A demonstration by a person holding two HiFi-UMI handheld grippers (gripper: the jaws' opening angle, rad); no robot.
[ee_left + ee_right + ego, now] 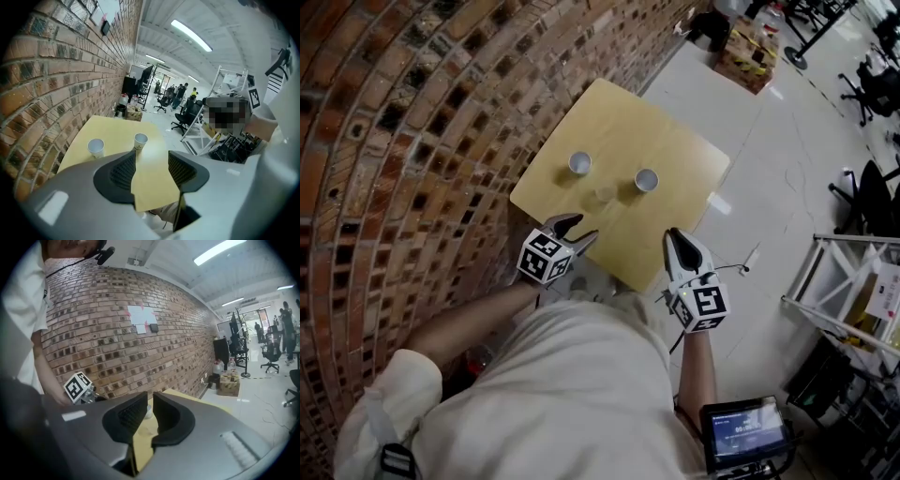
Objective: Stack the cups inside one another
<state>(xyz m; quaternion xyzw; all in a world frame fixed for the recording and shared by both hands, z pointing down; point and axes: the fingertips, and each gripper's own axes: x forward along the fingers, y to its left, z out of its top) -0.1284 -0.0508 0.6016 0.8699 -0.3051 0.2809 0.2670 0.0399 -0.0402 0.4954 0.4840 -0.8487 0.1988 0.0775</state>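
Note:
Two white paper cups stand upright and apart on the yellow table (675, 141), the left cup (579, 163) and the right cup (646, 180). Between them is a faint pale shape (605, 194), too dim to identify. My left gripper (584, 227) hovers over the near table edge, open and empty. In the left gripper view both cups (96, 146) (140, 139) lie beyond its jaws (152, 157). My right gripper (673, 234) is at the near edge to the right, shut with nothing held. In the right gripper view a pale cup (148, 411) shows past its jaws (150, 397).
A brick wall (412, 141) runs along the table's left side. White floor (769, 187) lies to the right, with a white rack (853, 291) and office chairs (867, 187) farther off. The left gripper's marker cube (77, 386) shows in the right gripper view.

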